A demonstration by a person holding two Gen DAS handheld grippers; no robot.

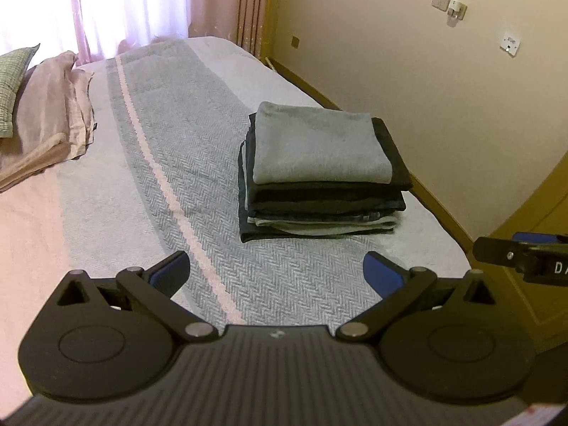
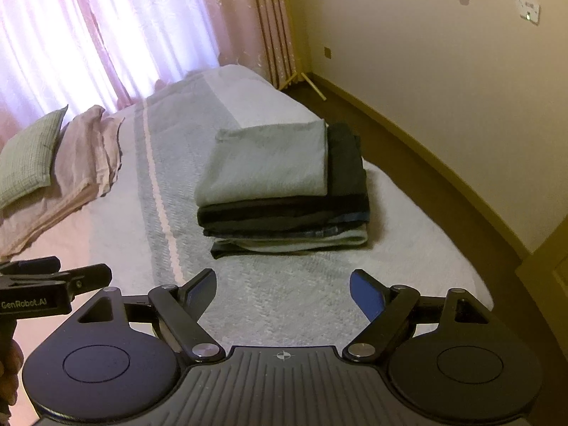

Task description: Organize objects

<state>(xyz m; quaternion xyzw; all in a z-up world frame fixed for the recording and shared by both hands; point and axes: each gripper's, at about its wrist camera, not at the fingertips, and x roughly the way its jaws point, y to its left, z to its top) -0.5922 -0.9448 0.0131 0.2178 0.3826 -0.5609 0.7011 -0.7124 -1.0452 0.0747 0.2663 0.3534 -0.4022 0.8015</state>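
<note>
Folded clothes stack [image 1: 321, 174] on bed [image 1: 198, 163], 12 o'clock from both grippers. Left gripper [image 1: 277, 275], right gripper [image 2: 283, 293]: jaws wide apart, empty. Stacking looks done; nothing loose visible.

We count one stack of folded clothes [image 1: 321, 177] on one bed [image 1: 149, 163], with one light grey folded piece [image 1: 319, 145] on top; below it we make out roughly five or six darker and lighter layers, though the edges blur together and we cannot fix the number. Near the head of the bed we see one green checked cushion [image 1: 12, 85] and one pile of pink pillowcases [image 1: 53, 113]. We count two grippers, the left gripper [image 1: 277, 277] and the right gripper [image 2: 283, 291], each with two blue-padded fingers. On the wall [image 1: 408, 71] we count three fittings and one small dark plate.
</note>
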